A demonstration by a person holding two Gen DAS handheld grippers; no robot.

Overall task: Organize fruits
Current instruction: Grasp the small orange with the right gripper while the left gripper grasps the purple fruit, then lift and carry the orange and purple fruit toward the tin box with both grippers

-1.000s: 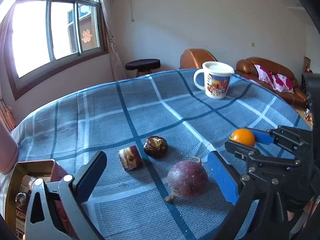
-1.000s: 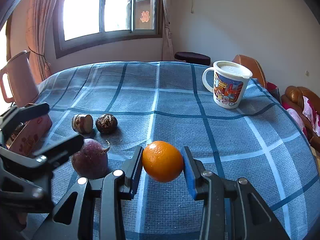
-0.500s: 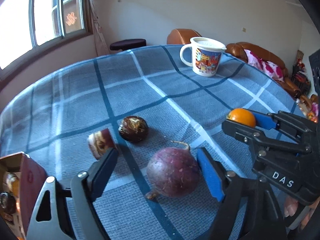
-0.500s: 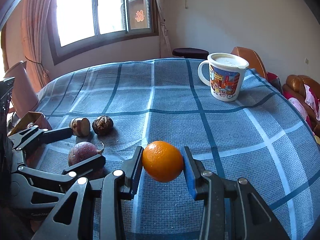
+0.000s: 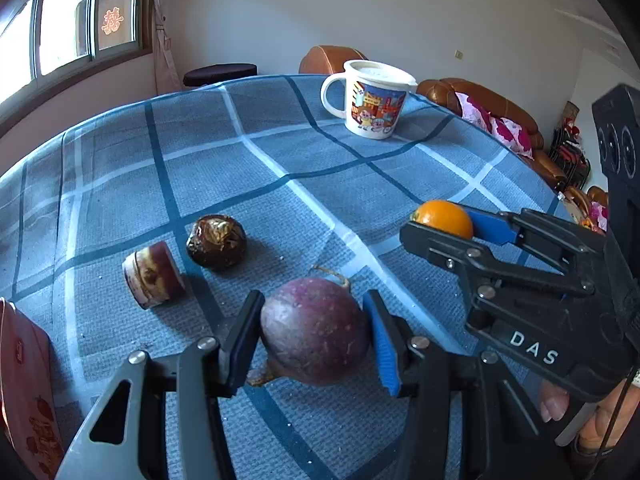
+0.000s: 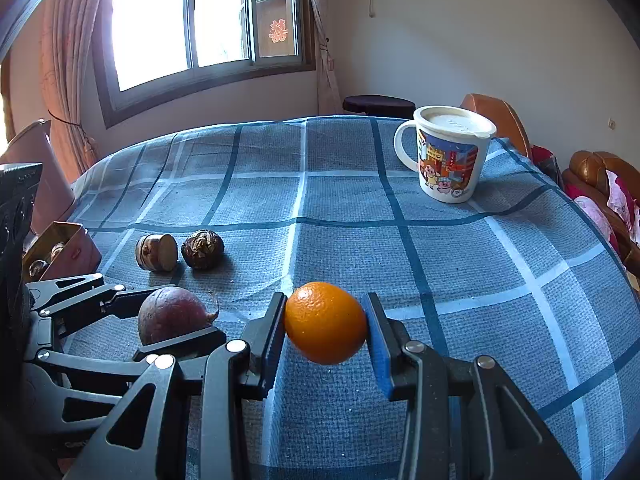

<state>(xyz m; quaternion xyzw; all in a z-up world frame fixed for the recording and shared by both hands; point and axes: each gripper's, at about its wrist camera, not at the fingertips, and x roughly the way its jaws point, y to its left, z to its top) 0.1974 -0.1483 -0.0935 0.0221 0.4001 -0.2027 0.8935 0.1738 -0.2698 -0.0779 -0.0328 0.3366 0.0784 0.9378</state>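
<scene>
Since one second ago the left gripper (image 5: 314, 340) has moved forward over the blue plaid tablecloth (image 5: 280, 152) and narrowed: then its fingers stood wide apart, short of the fruit; now both pads touch the flanks of the round purple-brown passion fruit (image 5: 315, 330), clamped on it. The fruit still appears to sit on the cloth. The right gripper (image 6: 326, 326) is unchanged, tongs pressed on the small glossy orange (image 6: 325, 323), held clear above the cloth.

Passion fruit: dull purple skin, finely speckled, a dry curled stem at its 12 o'clock and a brownish stub at its 7 o'clock. In the right wrist view it (image 6: 174, 314) lies at 9 o'clock from the orange, partly behind the left gripper's (image 6: 182, 322) fingers.

Orange: bright, pebbled skin, slightly oval. In the left wrist view it (image 5: 444, 218) shows at 2 o'clock from the passion fruit, in the right gripper (image 5: 452, 224).

At 10 o'clock from the passion fruit, a dark wrinkled brown fruit (image 5: 216, 242) lies just beside a short cut cylinder with a pale banded face (image 5: 152, 275).

A white lidded cartoon mug (image 5: 370, 98) stands far across the cloth at 1 o'clock. A red open box (image 6: 62, 250) sits at the cloth's left edge.
</scene>
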